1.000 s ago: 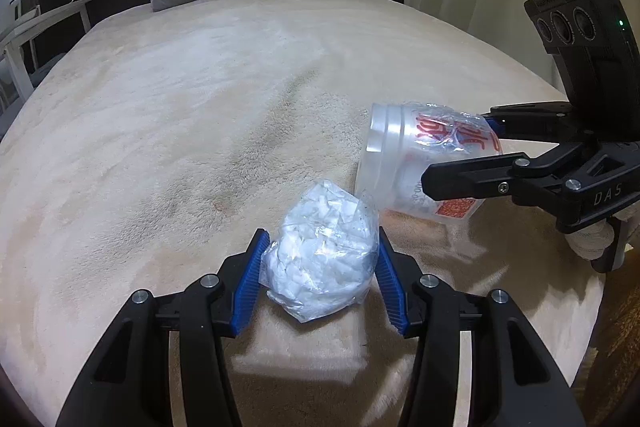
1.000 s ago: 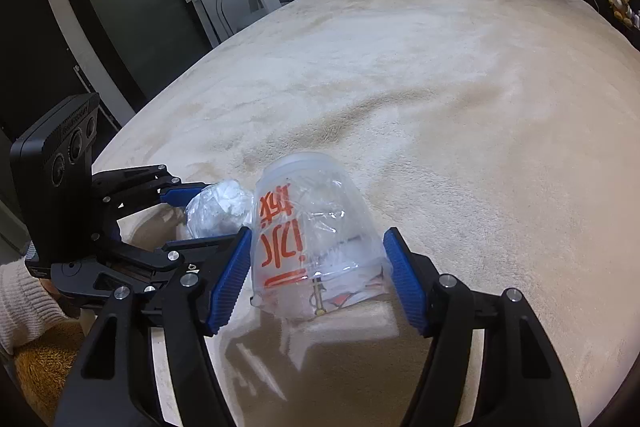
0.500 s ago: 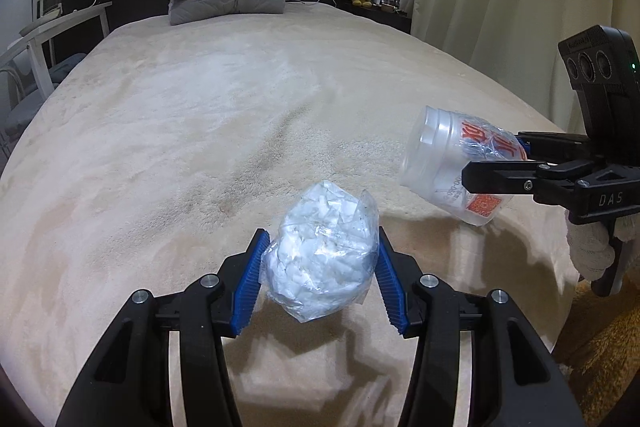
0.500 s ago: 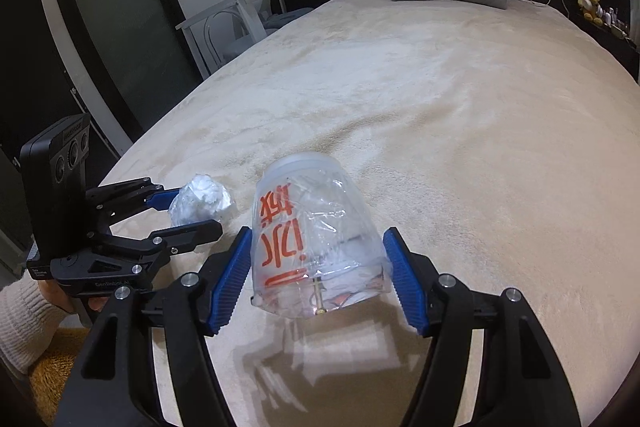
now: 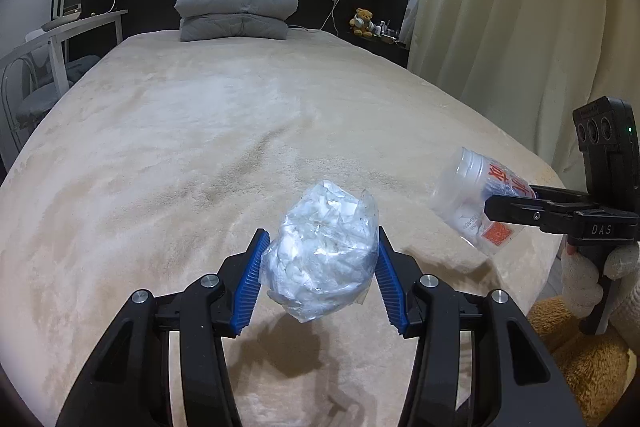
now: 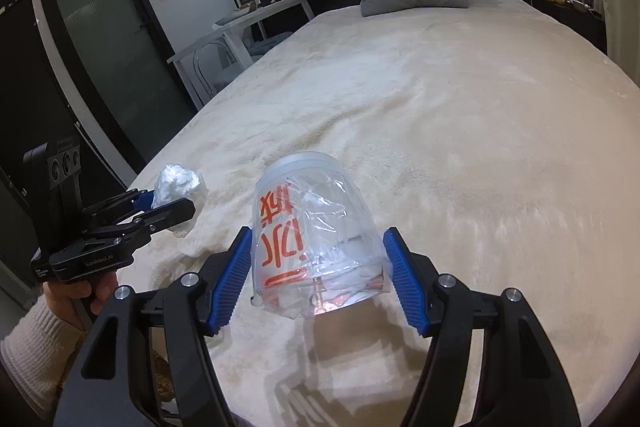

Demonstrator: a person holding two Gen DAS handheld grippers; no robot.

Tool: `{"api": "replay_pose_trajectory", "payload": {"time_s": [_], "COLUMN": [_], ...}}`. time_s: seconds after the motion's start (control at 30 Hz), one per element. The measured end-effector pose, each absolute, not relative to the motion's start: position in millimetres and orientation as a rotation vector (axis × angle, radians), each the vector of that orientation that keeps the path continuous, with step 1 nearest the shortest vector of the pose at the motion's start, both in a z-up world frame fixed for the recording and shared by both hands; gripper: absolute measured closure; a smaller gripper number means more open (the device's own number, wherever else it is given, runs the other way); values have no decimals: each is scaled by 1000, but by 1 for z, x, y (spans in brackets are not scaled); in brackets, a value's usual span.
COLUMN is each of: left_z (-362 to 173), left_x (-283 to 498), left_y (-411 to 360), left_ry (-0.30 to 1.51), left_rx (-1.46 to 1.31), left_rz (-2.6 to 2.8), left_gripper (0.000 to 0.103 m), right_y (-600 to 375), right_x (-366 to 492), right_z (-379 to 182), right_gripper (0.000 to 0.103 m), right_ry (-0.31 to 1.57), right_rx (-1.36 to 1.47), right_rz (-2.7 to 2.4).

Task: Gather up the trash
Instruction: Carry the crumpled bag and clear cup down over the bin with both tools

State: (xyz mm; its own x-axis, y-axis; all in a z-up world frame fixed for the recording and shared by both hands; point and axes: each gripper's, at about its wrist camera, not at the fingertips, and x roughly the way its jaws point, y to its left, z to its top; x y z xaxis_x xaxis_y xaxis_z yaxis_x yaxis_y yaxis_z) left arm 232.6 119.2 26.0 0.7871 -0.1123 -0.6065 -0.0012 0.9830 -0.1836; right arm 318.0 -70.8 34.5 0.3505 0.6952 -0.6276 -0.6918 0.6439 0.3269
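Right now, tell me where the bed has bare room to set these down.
The beige bedspread lies bare from the near edge up to the stacked grey pillows. The only crowding is at the near corner, where the plastic cup and crumpled plastic bag hang.

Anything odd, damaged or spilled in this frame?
Nothing spilled. The clear plastic cup in the right gripper is crumpled, as trash would be; the left gripper holds a wadded plastic bag above the bed.

Items beside the teddy bear [image 5: 362, 22] are too small to identify (bottles, perhaps).
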Motion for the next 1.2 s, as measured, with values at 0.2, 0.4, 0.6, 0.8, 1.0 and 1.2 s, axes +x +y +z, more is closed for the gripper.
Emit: {"api": "replay_pose_trajectory", "payload": {"time_s": [0.2, 0.4, 0.6, 0.8, 1.0, 1.2], "left_z": [28, 23, 19, 10, 4, -2], "left_x": [202, 169, 140, 114, 95, 78], "left_y": [99, 76, 61, 48, 35, 21], "left_ry": [625, 598, 572, 567, 568, 581], "left_rx": [-218, -236, -264, -286, -300, -306], "left_rz": [-62, -73, -71, -68, -72, -72], "left_gripper": [53, 53, 53, 53, 53, 53], "right_y": [-102, -120, -136, -147, -158, -167], "right_x": [289, 258, 230, 208, 189, 172], "right_z": [36, 31, 22, 13, 7, 1], "right_gripper": [37, 37, 37, 37, 37, 37], "right_ry": [798, 792, 797, 808, 817, 826], "right_rx": [72, 90, 119, 133, 144, 154], "right_rz": [897, 897, 895, 893, 892, 894]}}
